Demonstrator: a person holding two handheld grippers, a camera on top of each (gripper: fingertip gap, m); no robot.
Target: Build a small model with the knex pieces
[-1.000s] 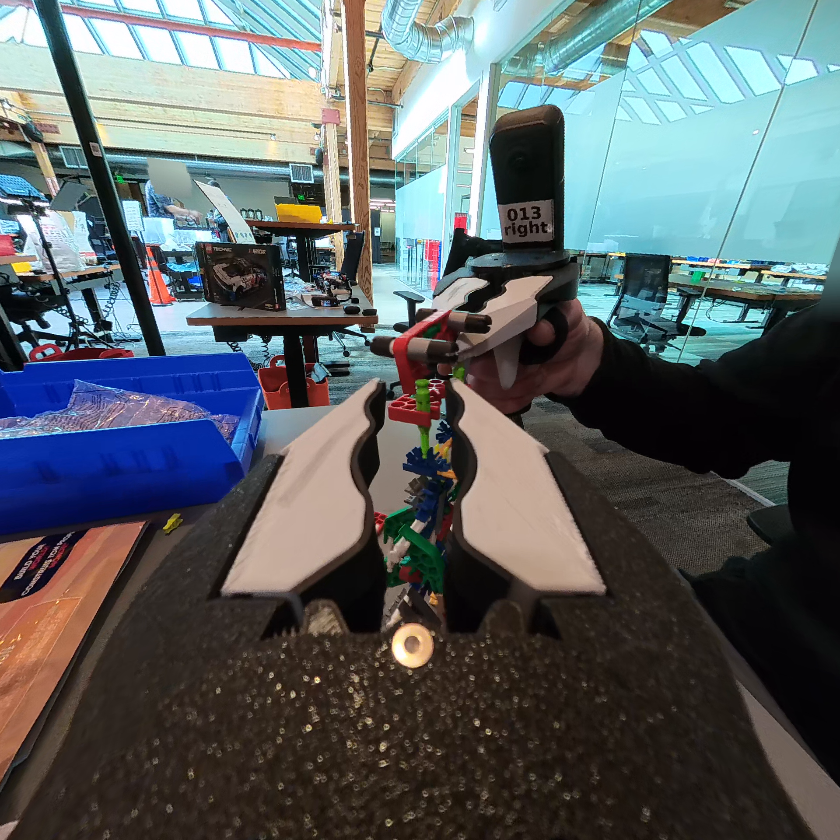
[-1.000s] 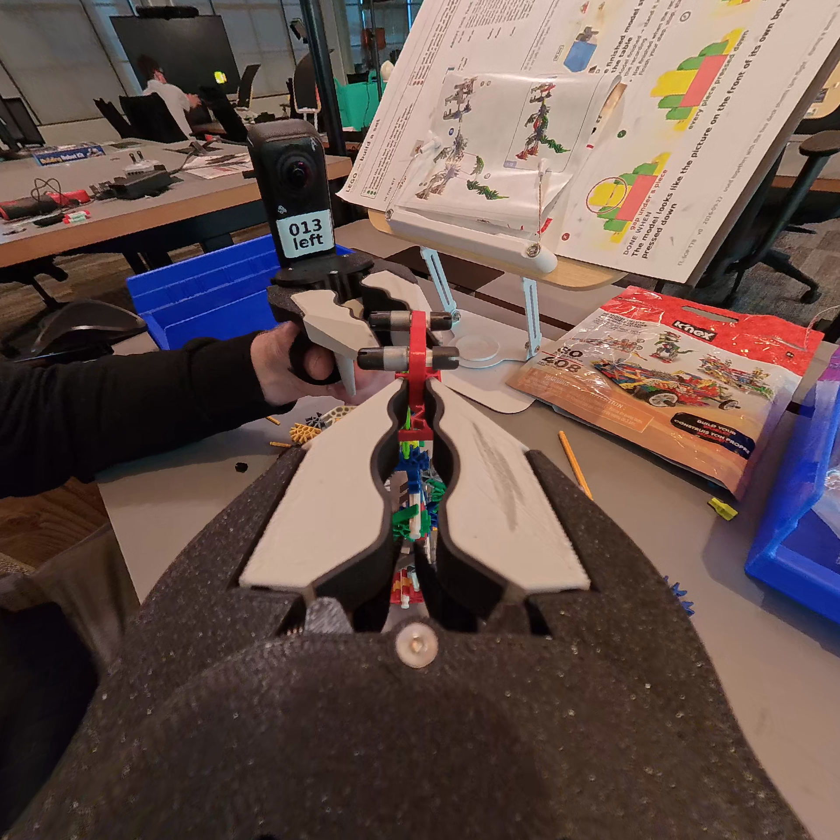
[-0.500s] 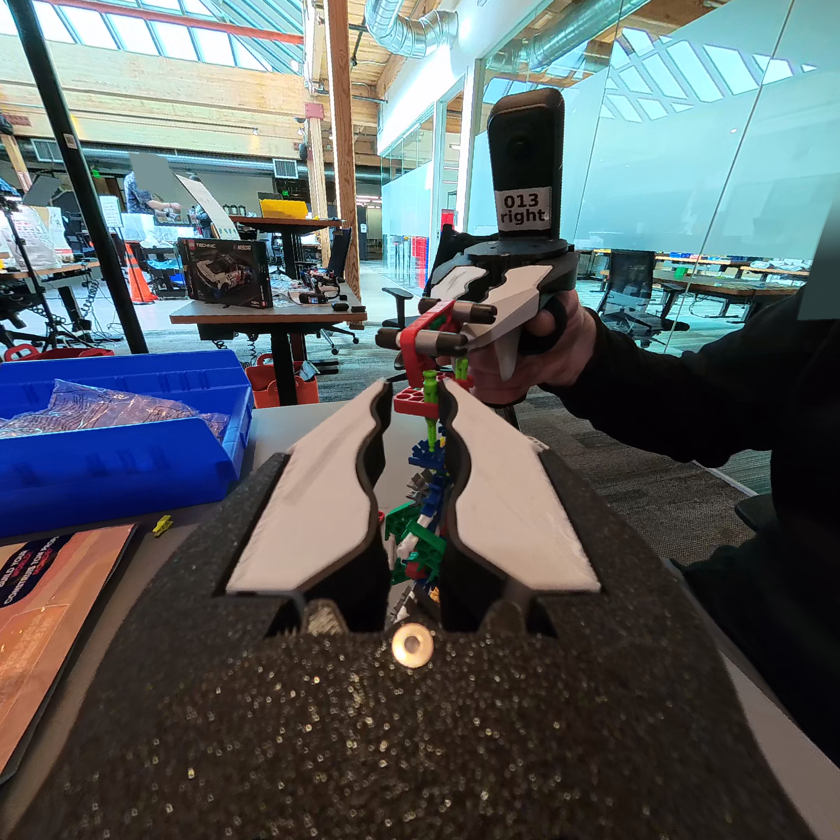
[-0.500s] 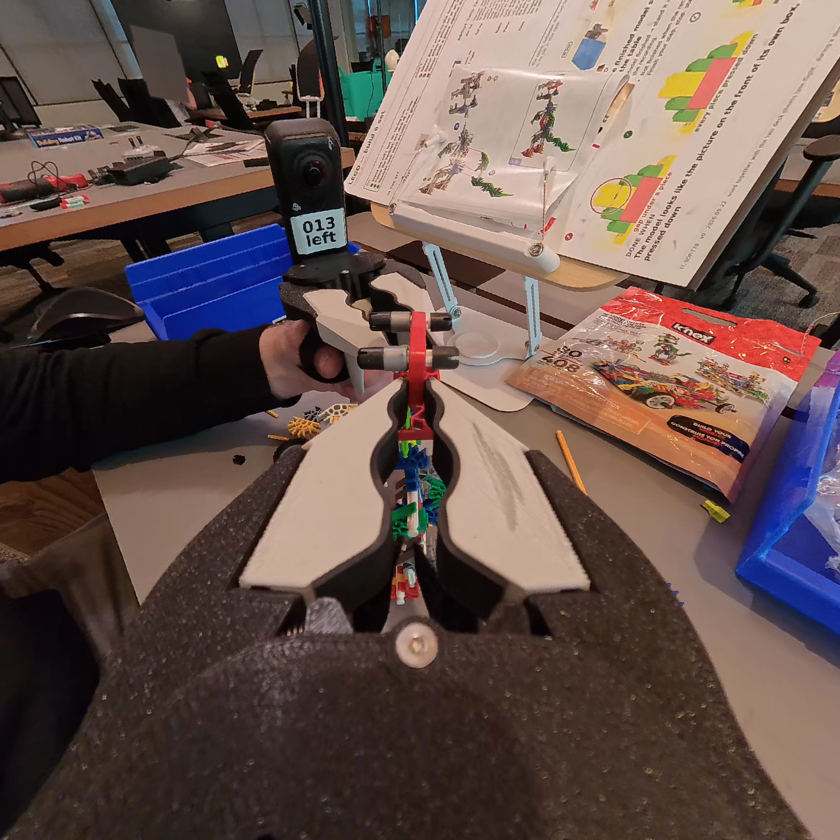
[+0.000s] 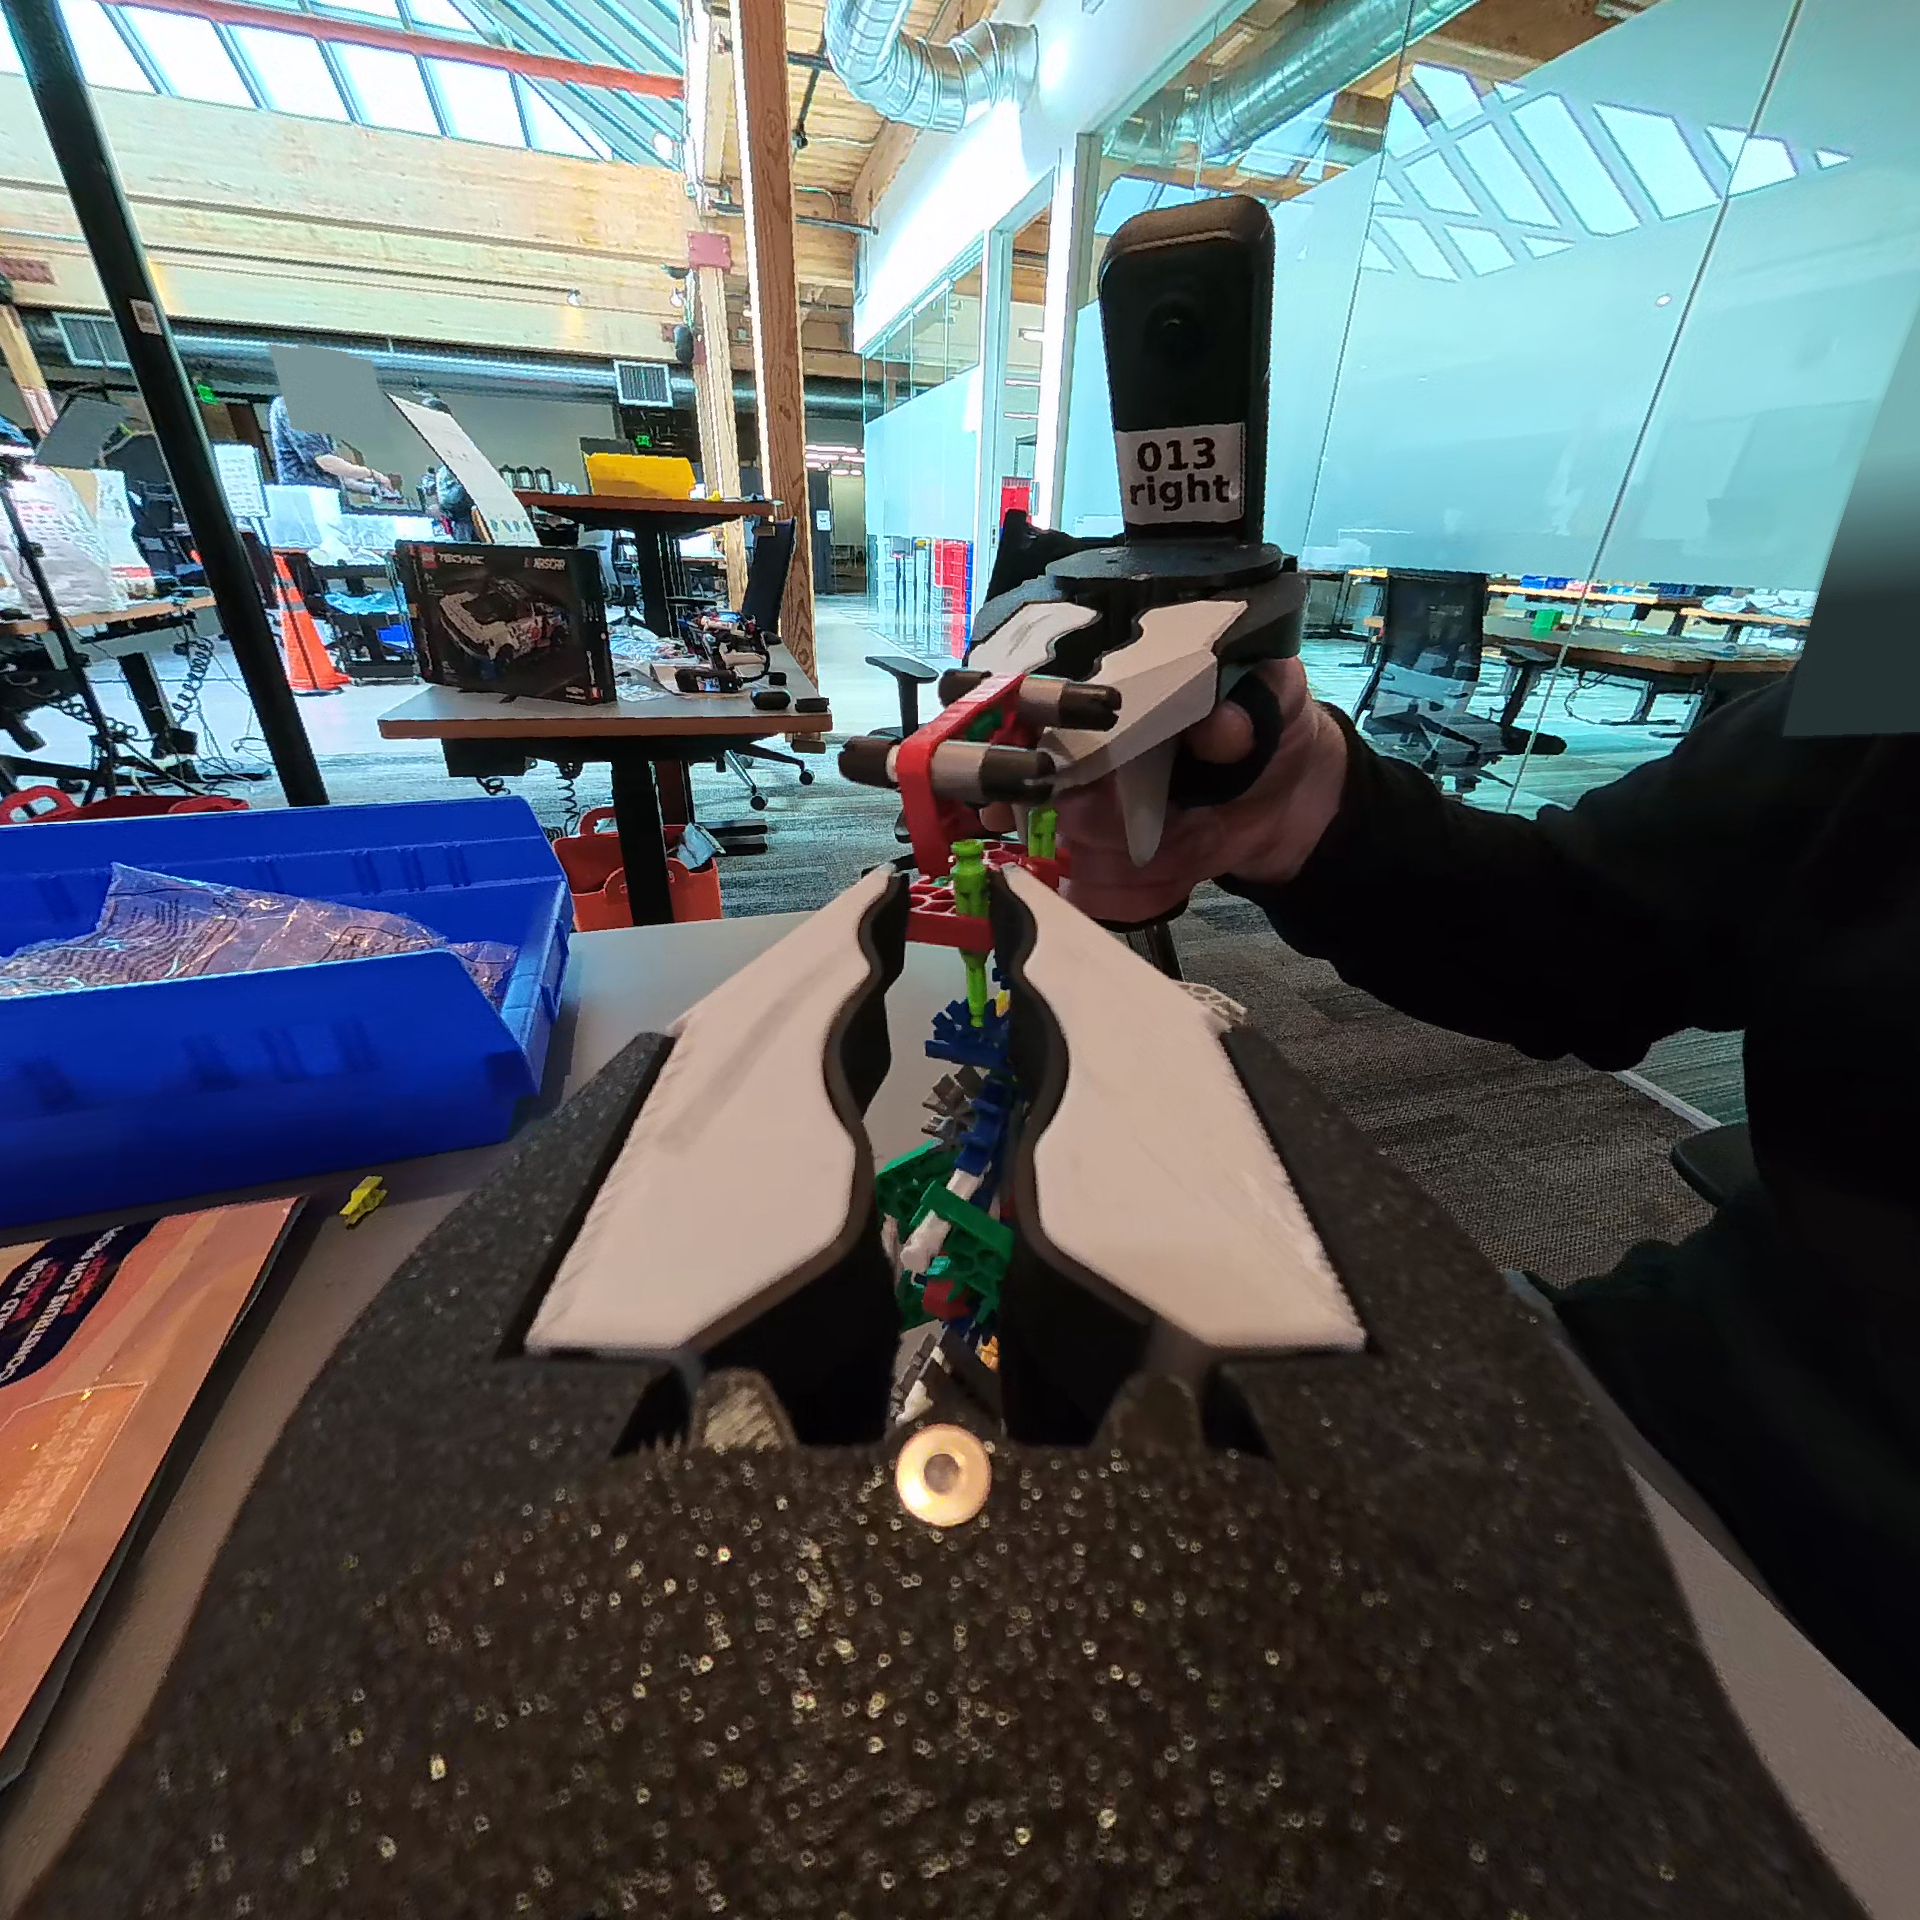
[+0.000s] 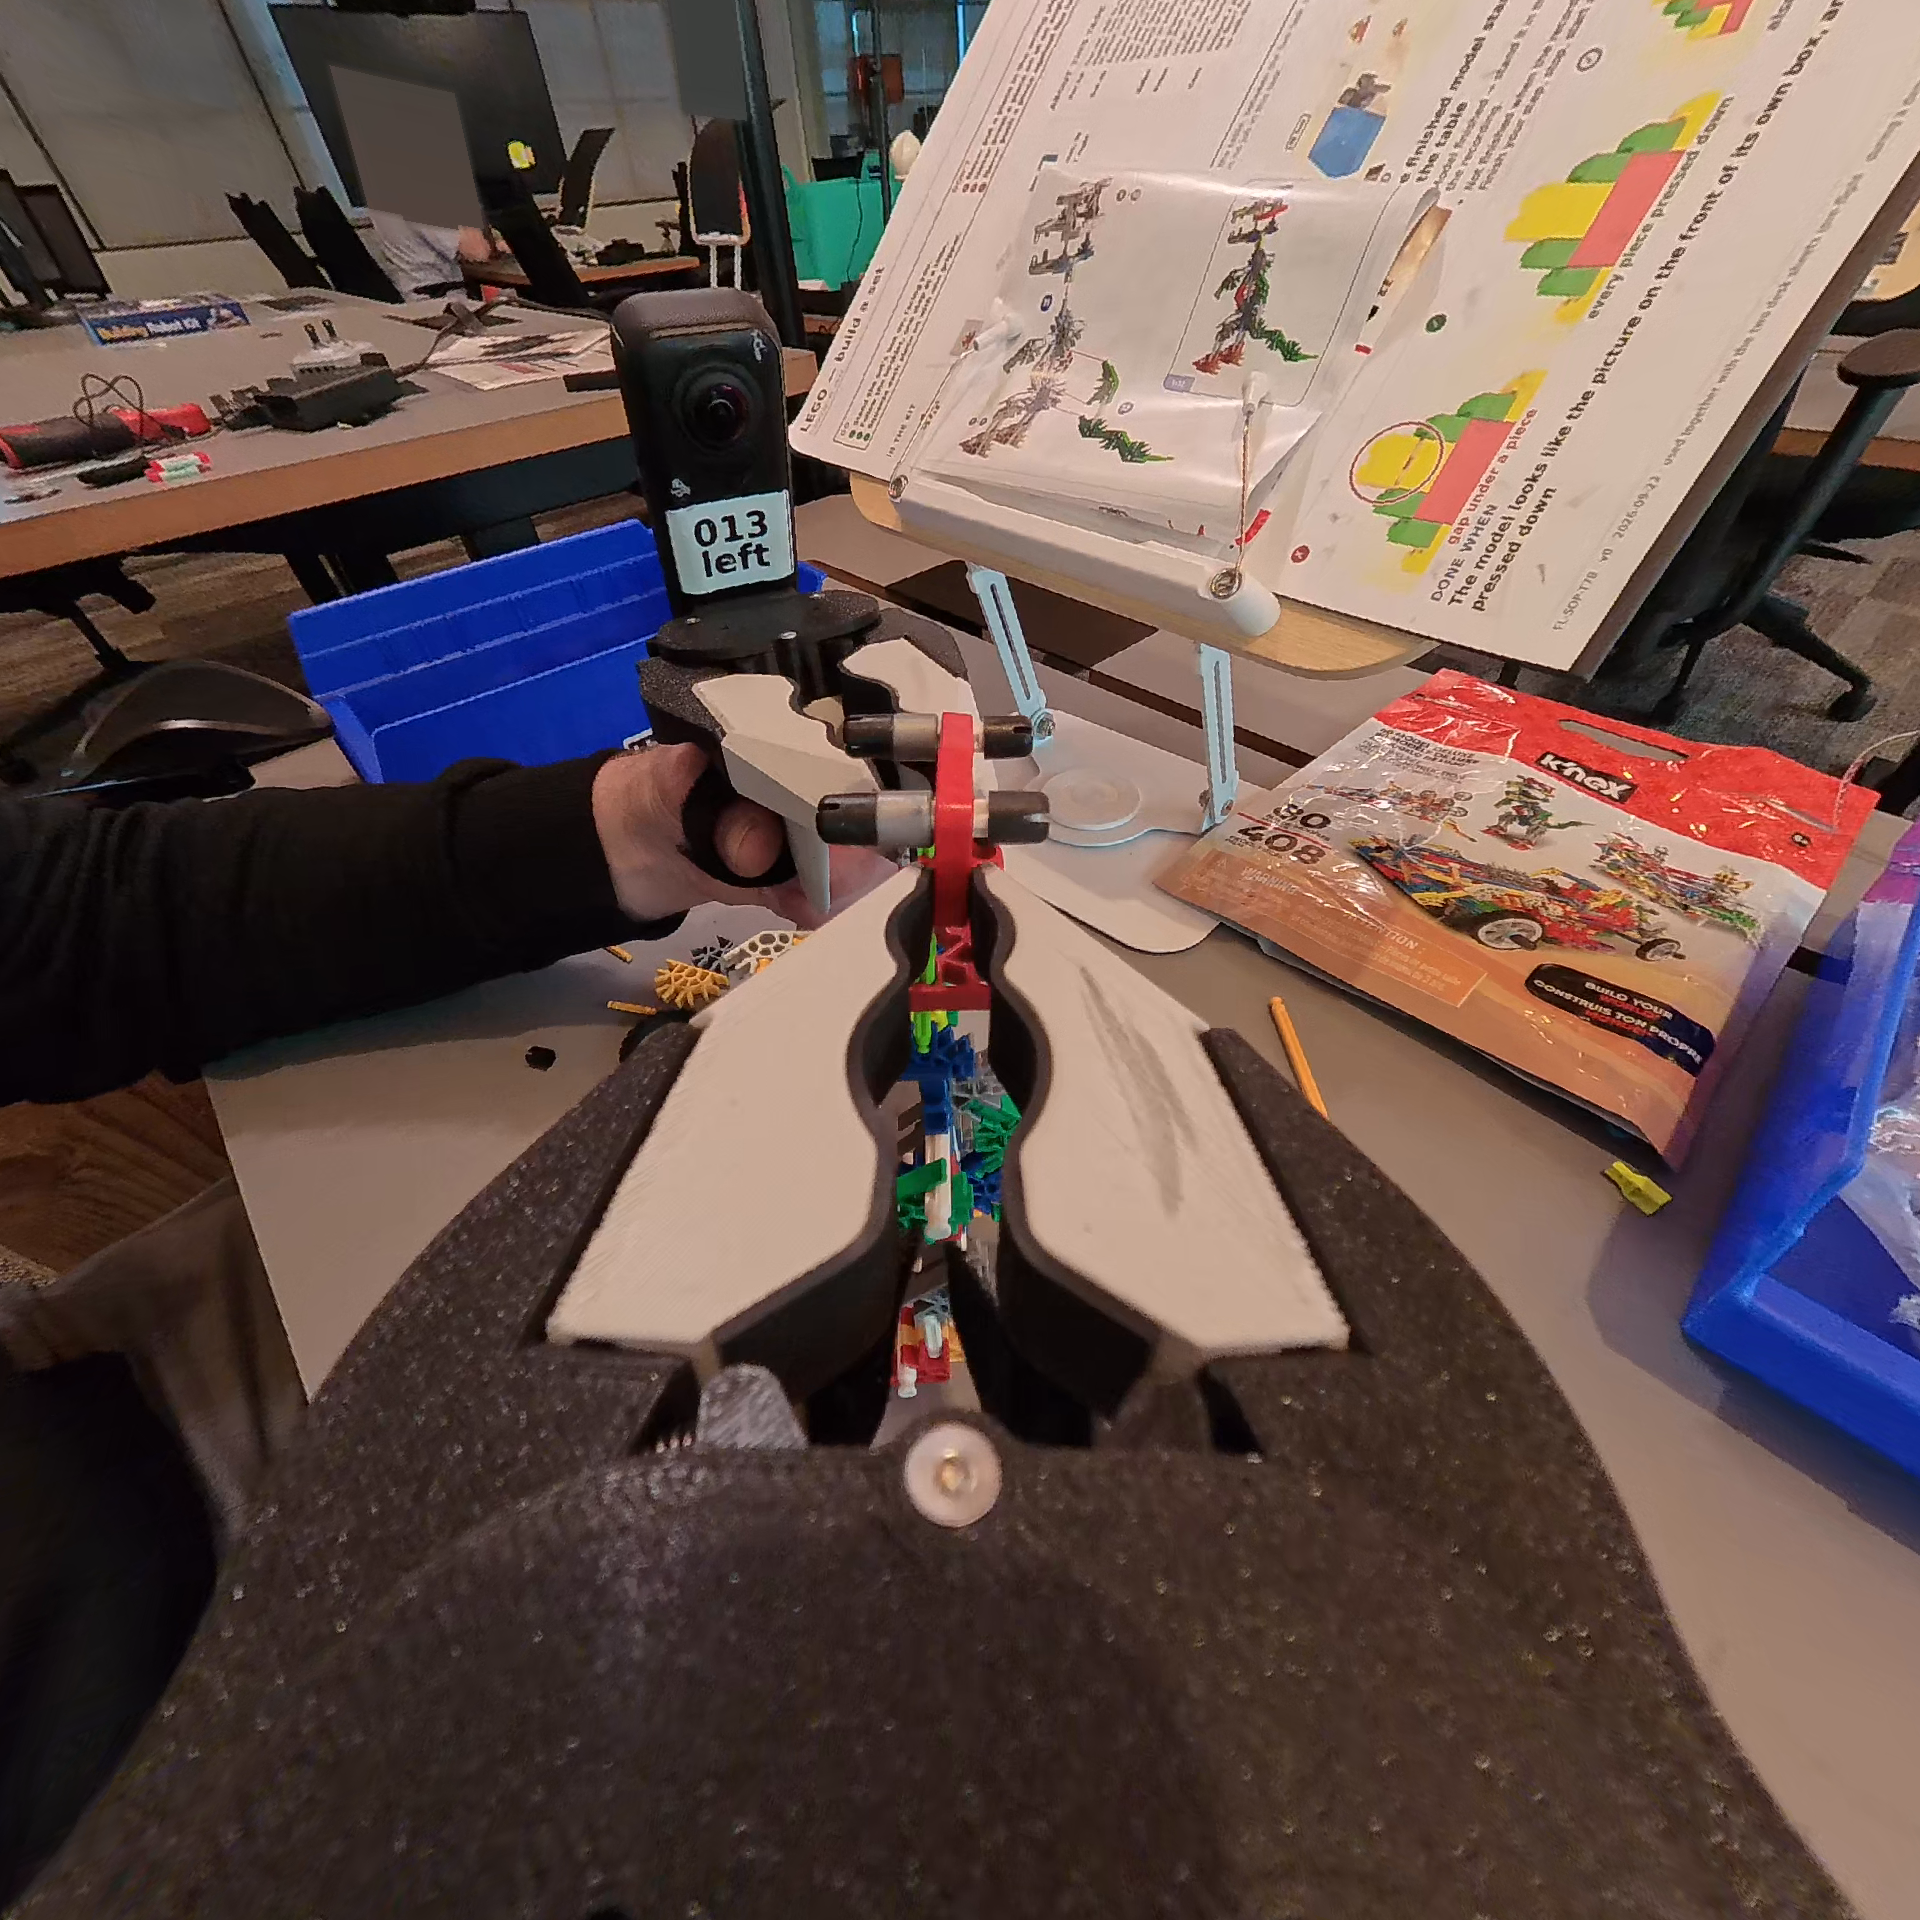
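A colourful rod-and-connector toy model (image 5: 971,1101) hangs between both grippers above the grey table (image 6: 436,1122). Its top is a red connector (image 5: 935,769) carrying two grey rods with black ends. My left gripper (image 5: 948,894) has its jaws drawn close around a green rod (image 5: 968,894) and a red flat piece just under that connector. My right gripper (image 6: 948,904) is shut on the red connector (image 6: 951,935), with the model (image 6: 951,1101) below its fingers. Each gripper faces the other: the right one shows in the left wrist view (image 5: 1049,727), and the left one in the right wrist view (image 6: 831,727).
A blue bin (image 5: 260,1049) with a plastic bag and an orange booklet (image 5: 104,1403) lie to the left. An instruction sheet on a stand (image 6: 1351,312), a red bag of parts (image 6: 1507,904), another blue bin (image 6: 1818,1247), a yellow rod (image 6: 1294,1049) and loose pieces (image 6: 717,966) sit on the table.
My left gripper's jaws have narrowed around the top of the model. The right gripper has kept its grip on the red connector and shifted only slightly.
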